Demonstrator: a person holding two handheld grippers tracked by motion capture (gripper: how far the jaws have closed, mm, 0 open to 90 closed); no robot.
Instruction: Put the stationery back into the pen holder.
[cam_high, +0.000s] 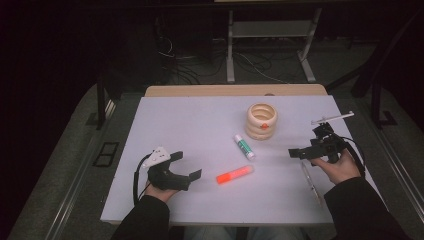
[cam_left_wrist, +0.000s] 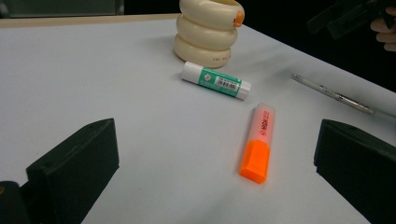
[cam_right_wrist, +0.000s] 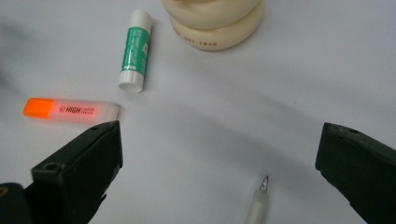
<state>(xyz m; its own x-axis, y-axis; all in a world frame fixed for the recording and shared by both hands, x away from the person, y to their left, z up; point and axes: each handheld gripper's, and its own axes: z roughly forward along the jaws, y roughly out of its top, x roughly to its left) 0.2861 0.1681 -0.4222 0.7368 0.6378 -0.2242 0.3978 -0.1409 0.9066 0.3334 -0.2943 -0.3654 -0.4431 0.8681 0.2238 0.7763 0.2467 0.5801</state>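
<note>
A white rectangular table (cam_high: 200, 130) fills the middle of the high view, with a person's dark sleeves entering from the bottom edge. The left gripper (cam_high: 186, 165), black with a grey three-cornered plate on top, rests on the table near the front left corner; its two jaws stand wide apart with nothing between them, pointing toward the middle of the table. The right gripper (cam_high: 298, 152) is held in a hand near the right edge of the table, raised off the surface and pointing left; its jaws are also spread wide and hold nothing. Toward the back of the table stands a cream-coloured coiled ring stack (cam_high: 261, 121), three rounded loops high, hollow in the middle, with a small orange tip at one end. Just in front of it lies a glue stick (cam_high: 244, 147) with a green label and white ends, flat on its side. Nearer the front, roughly between the two grippers, lies an orange highlighter (cam_high: 234, 174): a bright orange body with a frosted, translucent cap, printed with dark lettering, lying flat and apart from everything else. A thin clear pen (cam_high: 310, 182) lies flat on the table just below the right gripper, near the right edge, its tip showing between the jaws in the right gripper view.
</note>
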